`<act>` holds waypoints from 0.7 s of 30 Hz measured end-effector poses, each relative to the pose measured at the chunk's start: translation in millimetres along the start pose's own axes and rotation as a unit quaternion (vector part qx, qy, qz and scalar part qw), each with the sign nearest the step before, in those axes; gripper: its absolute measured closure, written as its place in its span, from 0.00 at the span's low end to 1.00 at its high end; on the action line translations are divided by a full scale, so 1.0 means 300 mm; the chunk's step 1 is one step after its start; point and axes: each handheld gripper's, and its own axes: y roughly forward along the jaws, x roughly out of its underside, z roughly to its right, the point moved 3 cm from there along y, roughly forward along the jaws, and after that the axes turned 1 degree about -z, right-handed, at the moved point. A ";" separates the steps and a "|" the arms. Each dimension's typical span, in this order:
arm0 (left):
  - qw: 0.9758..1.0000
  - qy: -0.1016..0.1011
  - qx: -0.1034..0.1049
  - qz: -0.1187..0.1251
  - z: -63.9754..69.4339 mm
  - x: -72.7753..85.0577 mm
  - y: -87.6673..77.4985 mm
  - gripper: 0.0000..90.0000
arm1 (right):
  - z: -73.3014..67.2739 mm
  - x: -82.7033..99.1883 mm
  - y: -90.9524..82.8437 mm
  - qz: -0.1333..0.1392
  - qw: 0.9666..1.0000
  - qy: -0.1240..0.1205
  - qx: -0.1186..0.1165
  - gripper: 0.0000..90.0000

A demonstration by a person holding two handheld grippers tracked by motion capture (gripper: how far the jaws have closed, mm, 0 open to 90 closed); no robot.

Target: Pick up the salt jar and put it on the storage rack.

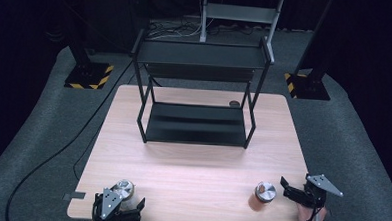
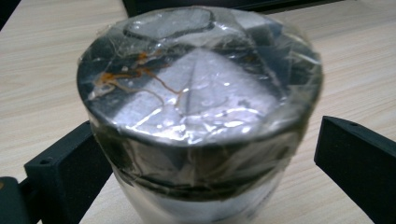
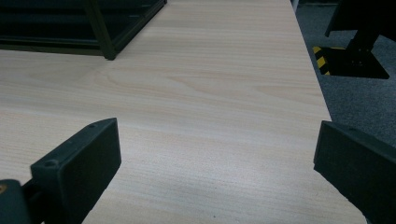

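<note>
Left claw (image 2: pixel 205 154) wide open around a shiny wrapped jar (image 2: pixel 198 107), not touching; right claw (image 3: pixel 210 158) wide open, empty, over bare table (image 3: pixel 210 93); no readable writing.

The bench (image 1: pixel 196 165) is a pale wood-grain top with rounded corners, standing on grey carpet. A black metal shelf rack (image 1: pixel 200 90) stands on it toward the far edge, about midway between the left and right edges, with a low shelf just above the bench and a higher shelf overhead. A small dark round object (image 1: pixel 234 104) lies just behind the rack's right side. Near the front-left corner stands a jar with a shiny wrapped lid (image 1: pixel 123 190). Near the front edge toward the right stands an orange jar with a silver lid (image 1: pixel 263 194).
</note>
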 end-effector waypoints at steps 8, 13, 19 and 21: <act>1.000 -0.015 -0.010 -0.007 -0.007 -0.006 0.008 0.01 | -0.001 0.000 0.000 0.000 1.000 0.000 0.000 0.00; 1.000 -0.015 -0.008 -0.009 -0.005 0.002 0.010 0.16 | 0.000 0.001 0.000 0.001 1.000 0.000 0.000 0.00; 1.000 -0.018 -0.011 -0.005 -0.005 0.022 0.011 0.30 | -0.002 0.003 -0.001 0.003 1.000 -0.001 0.001 0.00; 1.000 -0.017 -0.010 -0.004 -0.010 0.025 0.010 0.33 | -0.001 0.002 -0.001 0.002 1.000 -0.001 0.001 0.00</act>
